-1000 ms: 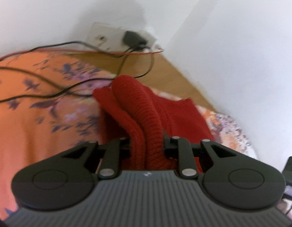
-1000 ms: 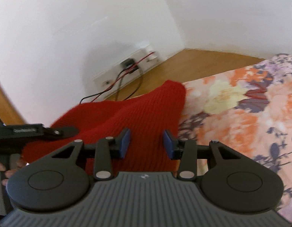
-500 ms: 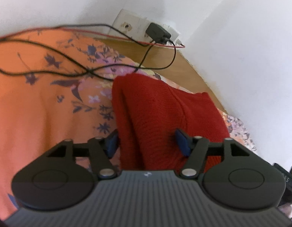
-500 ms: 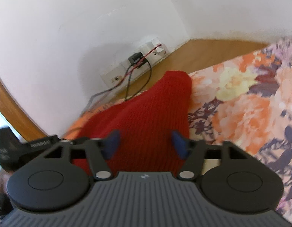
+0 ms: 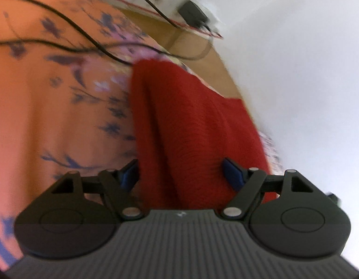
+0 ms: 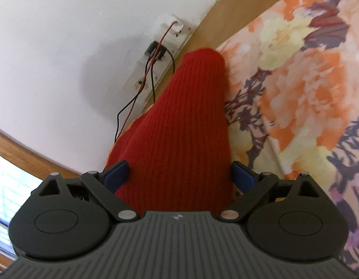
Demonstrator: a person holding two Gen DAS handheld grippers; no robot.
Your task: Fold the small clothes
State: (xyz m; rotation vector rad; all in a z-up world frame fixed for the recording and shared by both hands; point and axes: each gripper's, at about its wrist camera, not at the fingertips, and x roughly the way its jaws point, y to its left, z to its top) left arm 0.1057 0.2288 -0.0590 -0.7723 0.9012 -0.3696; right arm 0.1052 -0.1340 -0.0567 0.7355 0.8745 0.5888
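A red knitted garment (image 5: 191, 125) lies folded on the orange floral bedsheet (image 5: 47, 107), near the bed's corner by the wall. My left gripper (image 5: 181, 174) hovers over its near end, open, blue pads spread to either side of the fabric without pinching it. In the right wrist view the same red knit (image 6: 181, 125) runs away from me as a long ribbed fold. My right gripper (image 6: 181, 176) is open too, its pads wide apart on both sides of the cloth.
Black and red cables (image 5: 70, 44) trail over the sheet to a wall socket strip with a black plug (image 5: 193, 14). The same socket strip (image 6: 156, 53) shows on the white wall in the right wrist view. A wooden bed frame (image 6: 235, 9) and white walls border the bed closely.
My left gripper let go of the bunched red knit and opened wide. The right gripper also widened. The garment now lies flat on the sheet, and both cameras have tilted.
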